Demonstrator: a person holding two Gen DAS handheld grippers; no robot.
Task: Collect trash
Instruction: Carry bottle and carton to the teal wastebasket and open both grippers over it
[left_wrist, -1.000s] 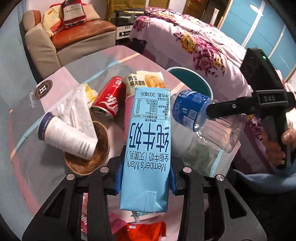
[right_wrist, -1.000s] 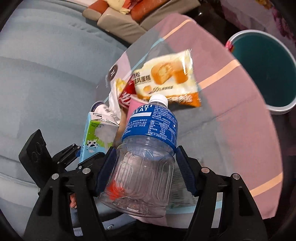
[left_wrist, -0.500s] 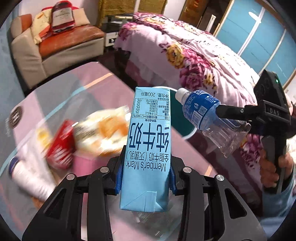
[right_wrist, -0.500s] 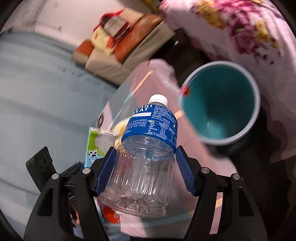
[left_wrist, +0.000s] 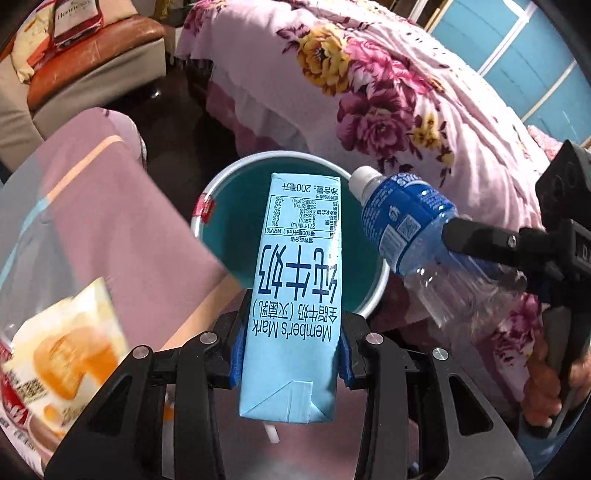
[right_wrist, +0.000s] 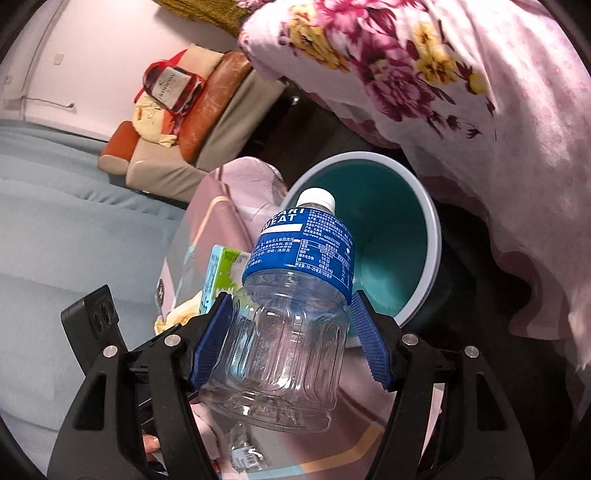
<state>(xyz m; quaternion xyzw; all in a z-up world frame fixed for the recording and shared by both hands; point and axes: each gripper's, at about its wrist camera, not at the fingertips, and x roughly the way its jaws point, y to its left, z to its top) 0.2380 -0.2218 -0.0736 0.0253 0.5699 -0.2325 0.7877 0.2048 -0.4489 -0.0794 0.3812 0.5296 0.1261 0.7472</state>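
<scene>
My left gripper (left_wrist: 290, 349) is shut on a light-blue milk carton (left_wrist: 295, 291) and holds it upright in front of the teal trash bin (left_wrist: 236, 221), which stands on the floor beside the table. My right gripper (right_wrist: 291, 339) is shut on an empty clear plastic bottle with a blue label (right_wrist: 291, 310); its cap points at the bin (right_wrist: 391, 229). The bottle (left_wrist: 410, 229) also shows in the left wrist view, over the bin's right rim. The carton (right_wrist: 221, 273) shows left of the bottle in the right wrist view.
A snack wrapper (left_wrist: 66, 354) and a red can (left_wrist: 9, 398) lie on the pink tablecloth (left_wrist: 110, 229) at lower left. A bed with a floral cover (left_wrist: 369, 85) rises behind the bin. A sofa (left_wrist: 74, 70) stands at far left.
Both grippers have swung from over the table's trash pile toward the bin, each still holding its item. The bin has come nearer and more central in both views.
</scene>
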